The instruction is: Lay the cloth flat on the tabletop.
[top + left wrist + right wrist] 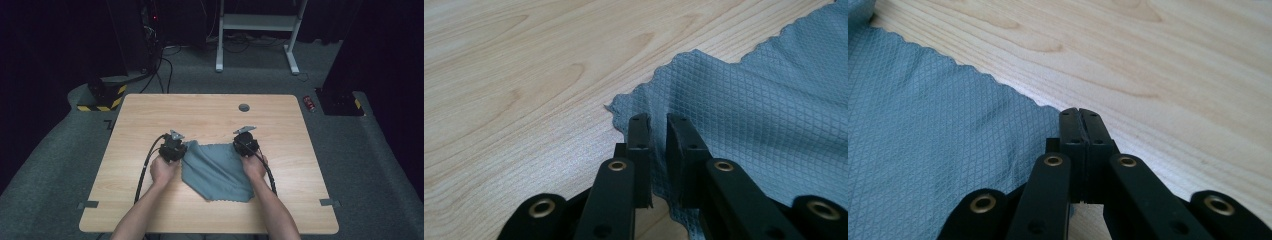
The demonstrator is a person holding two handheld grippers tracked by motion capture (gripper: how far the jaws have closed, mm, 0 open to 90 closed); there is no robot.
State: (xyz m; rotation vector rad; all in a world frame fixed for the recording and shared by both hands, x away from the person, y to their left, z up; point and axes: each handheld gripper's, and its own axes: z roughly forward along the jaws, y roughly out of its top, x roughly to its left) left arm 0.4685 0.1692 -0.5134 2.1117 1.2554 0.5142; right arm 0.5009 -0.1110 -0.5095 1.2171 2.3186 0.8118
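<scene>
Left gripper (658,131) slightly apart over cloth (764,115) | right gripper (1079,122) closed at cloth edge

High view: overhead, facing forward-down on worktop (210,112). Gripper views: close, low along worktop; all share blue cloth (217,170).

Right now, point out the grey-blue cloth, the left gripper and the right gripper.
grey-blue cloth (215,170), high view, middle of the fabric.
left gripper (657,125), left gripper view, midway between its fingertips.
right gripper (1079,114), right gripper view, where its fingertips meet.
</scene>
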